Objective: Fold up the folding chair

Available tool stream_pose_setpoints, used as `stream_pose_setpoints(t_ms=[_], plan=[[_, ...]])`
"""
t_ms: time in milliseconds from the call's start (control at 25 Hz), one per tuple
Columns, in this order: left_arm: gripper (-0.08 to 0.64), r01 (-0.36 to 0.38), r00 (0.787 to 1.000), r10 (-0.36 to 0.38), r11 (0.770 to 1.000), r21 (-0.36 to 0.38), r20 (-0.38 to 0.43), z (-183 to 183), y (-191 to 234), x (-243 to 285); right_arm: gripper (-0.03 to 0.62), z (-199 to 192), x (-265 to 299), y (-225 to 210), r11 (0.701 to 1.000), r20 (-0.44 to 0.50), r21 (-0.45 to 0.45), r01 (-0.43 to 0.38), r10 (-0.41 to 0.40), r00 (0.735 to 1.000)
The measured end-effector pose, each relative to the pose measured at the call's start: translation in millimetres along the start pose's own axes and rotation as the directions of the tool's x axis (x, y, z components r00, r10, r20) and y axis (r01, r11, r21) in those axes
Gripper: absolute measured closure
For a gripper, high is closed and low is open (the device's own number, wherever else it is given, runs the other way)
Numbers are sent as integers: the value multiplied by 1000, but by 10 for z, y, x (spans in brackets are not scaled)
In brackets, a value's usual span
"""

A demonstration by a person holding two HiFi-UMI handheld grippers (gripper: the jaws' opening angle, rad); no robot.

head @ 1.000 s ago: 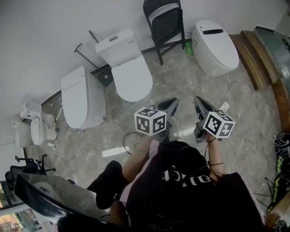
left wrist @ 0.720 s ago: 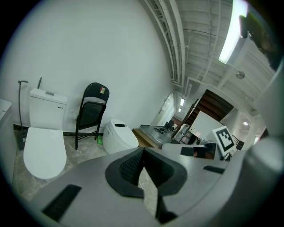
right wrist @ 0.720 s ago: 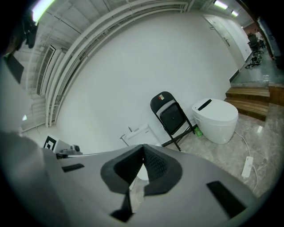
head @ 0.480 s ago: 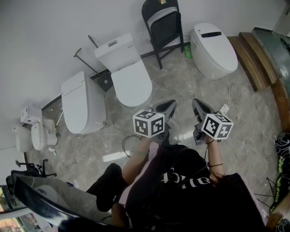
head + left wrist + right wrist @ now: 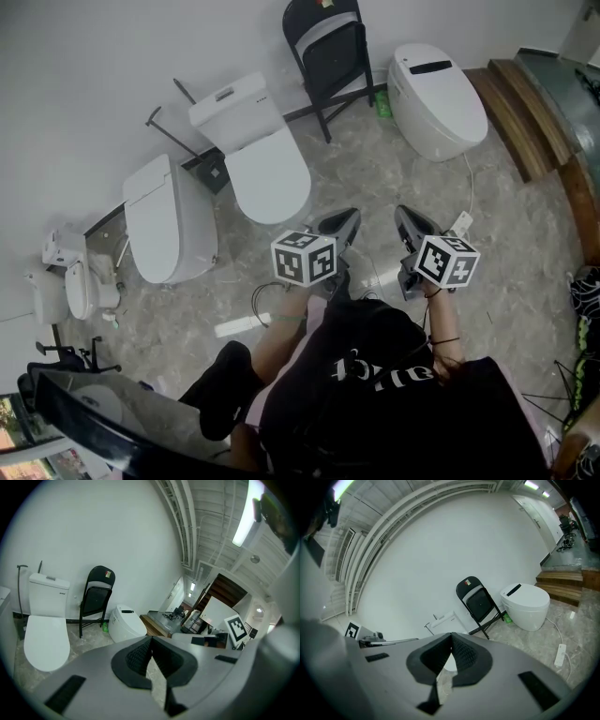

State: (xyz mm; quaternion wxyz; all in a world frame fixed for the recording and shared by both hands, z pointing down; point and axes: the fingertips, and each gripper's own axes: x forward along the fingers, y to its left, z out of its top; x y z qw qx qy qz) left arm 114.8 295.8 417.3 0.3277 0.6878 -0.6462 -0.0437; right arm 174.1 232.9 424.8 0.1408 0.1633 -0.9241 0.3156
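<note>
Folding chair stands upright against the wall at the far edge of the floor, between a white toilet and a rounded tankless toilet. It is well apart from both grippers. The left gripper and right gripper hang side by side near the person's body, aimed toward the chair. Each has its fingers pressed together on nothing.

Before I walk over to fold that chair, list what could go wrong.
The power strip and its cord lie on the floor ahead: you could trip. The chair stands close between the tank toilet and the round toilet, so its legs may knock them.
</note>
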Motion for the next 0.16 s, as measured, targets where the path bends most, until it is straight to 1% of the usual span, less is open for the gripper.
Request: stream_pose_setpoints(t_ms=[160], plan=[[557,-5,1000,5,1000,-4,-2,-4,12,42,578,10,3,-49,1000,-4,-2,1,-1,1000]])
